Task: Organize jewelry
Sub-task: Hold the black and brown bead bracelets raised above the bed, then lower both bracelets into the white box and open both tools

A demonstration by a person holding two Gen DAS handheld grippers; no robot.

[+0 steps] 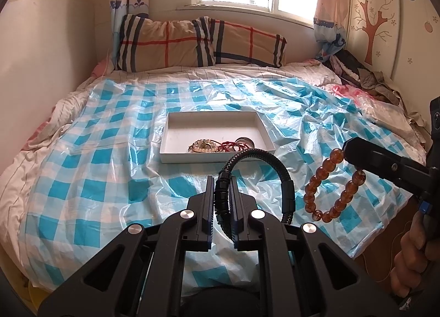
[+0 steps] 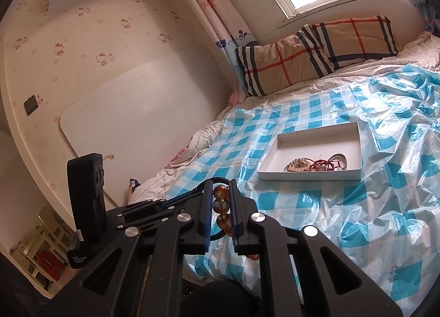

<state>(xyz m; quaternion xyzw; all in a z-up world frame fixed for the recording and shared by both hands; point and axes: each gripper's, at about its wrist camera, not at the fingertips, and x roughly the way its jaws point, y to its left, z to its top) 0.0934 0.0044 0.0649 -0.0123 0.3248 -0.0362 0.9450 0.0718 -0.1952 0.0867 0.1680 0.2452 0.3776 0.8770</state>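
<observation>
My left gripper (image 1: 222,179) is shut on a black braided bracelet (image 1: 284,179), which arcs up and to the right above the bed. At the right edge of the left wrist view my right gripper (image 1: 347,152) is shut on an amber bead bracelet (image 1: 319,182) that hangs in a loop below its tips. In the right wrist view the amber beads (image 2: 221,204) sit clamped between the right gripper (image 2: 221,182) fingers, with the left gripper (image 2: 154,207) just to their left. A white box (image 1: 176,156) (image 2: 310,175) lies on the bed ahead, holding a pearl bracelet (image 1: 202,146), a red cord piece (image 1: 236,146) and a silver item.
A blue-and-white checked plastic sheet (image 1: 110,152) covers the bed. Two plaid pillows (image 1: 192,42) lean under the window. Clothes (image 1: 365,75) are piled at the far right by the wall. A white board (image 2: 137,124) leans on the left wall. A hand (image 1: 412,256) grips the right handle.
</observation>
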